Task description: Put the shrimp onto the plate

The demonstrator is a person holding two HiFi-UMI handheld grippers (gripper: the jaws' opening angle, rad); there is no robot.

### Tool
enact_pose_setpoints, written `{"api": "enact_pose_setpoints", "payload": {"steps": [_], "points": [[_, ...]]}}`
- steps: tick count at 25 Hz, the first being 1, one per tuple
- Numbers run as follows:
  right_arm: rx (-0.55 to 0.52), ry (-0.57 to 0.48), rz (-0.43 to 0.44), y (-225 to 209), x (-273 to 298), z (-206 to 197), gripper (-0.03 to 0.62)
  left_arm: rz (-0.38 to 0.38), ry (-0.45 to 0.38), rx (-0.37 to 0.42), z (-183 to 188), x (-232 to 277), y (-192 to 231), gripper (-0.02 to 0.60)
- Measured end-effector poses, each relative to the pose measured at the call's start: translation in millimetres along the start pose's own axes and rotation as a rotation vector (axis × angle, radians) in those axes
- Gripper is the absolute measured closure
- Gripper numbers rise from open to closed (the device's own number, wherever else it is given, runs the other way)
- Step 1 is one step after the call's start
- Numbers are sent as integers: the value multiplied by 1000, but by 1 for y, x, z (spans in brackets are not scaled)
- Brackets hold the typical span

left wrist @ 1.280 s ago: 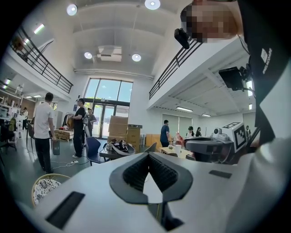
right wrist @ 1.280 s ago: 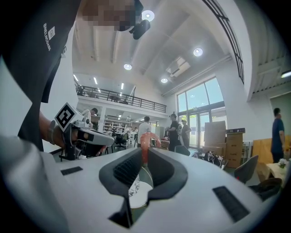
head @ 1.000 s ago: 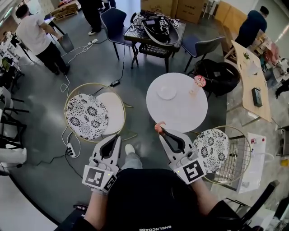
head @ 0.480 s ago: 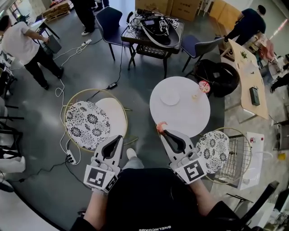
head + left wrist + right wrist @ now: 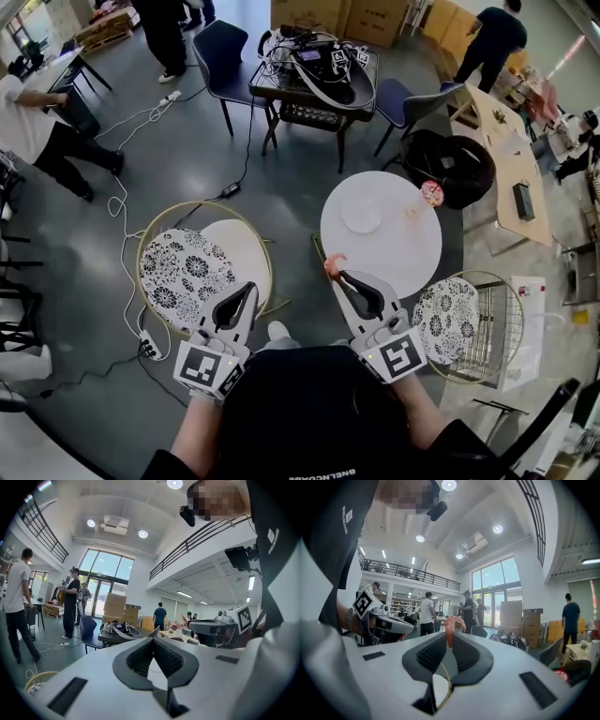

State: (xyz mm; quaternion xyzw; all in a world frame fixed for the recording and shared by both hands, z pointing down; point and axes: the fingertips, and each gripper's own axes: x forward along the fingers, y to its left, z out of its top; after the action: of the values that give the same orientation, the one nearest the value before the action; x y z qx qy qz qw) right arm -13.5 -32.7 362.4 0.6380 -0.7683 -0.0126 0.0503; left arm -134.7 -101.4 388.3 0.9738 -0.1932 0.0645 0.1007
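Note:
A pink shrimp (image 5: 333, 264) sticks out of the tips of my right gripper (image 5: 339, 275), which is shut on it; the shrimp hangs just off the near left edge of the round white table (image 5: 398, 258). In the right gripper view the shrimp (image 5: 450, 626) stands upright between the dark pads of the right gripper (image 5: 450, 638). A small white plate (image 5: 362, 217) lies on the table's far half, well beyond the shrimp. My left gripper (image 5: 247, 292) is shut and holds nothing, out over the floor; in its own view the left gripper (image 5: 153, 640) has its jaws together.
A gold-framed chair with a patterned cushion (image 5: 190, 273) stands left of the table, and another one (image 5: 446, 319) to the right. A small pink-red object (image 5: 432, 193) sits at the table's far right edge. Cables (image 5: 127, 253) trail over the floor. Black chairs and a cluttered table (image 5: 314, 64) stand behind.
The table and plate have slid rightward in the head view, so the shrimp now sits at the table's left edge rather than over it. Both grippers keep their pose and state.

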Motion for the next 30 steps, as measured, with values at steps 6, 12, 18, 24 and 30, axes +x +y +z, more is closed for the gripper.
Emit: {"api": "enact_pose_setpoints", "payload": {"steps": [6,12,18,24,30], "points": [[-12,29,-5,3,19,-3,546,-28,1,-3,2,6,17,577],[-10,33,-4,-3,32,-3,546,-28,-1,-18,2,13,24,577],[-7,29,15,-11,42,-1,546,-28,8,-19,2,23,24,577],[2,30,43,-26,55,-5,546,0,21,-15,7,35,29,577],[12,31,75,-40,64,-11,546,23,33,-11,11,47,27,577]]}}
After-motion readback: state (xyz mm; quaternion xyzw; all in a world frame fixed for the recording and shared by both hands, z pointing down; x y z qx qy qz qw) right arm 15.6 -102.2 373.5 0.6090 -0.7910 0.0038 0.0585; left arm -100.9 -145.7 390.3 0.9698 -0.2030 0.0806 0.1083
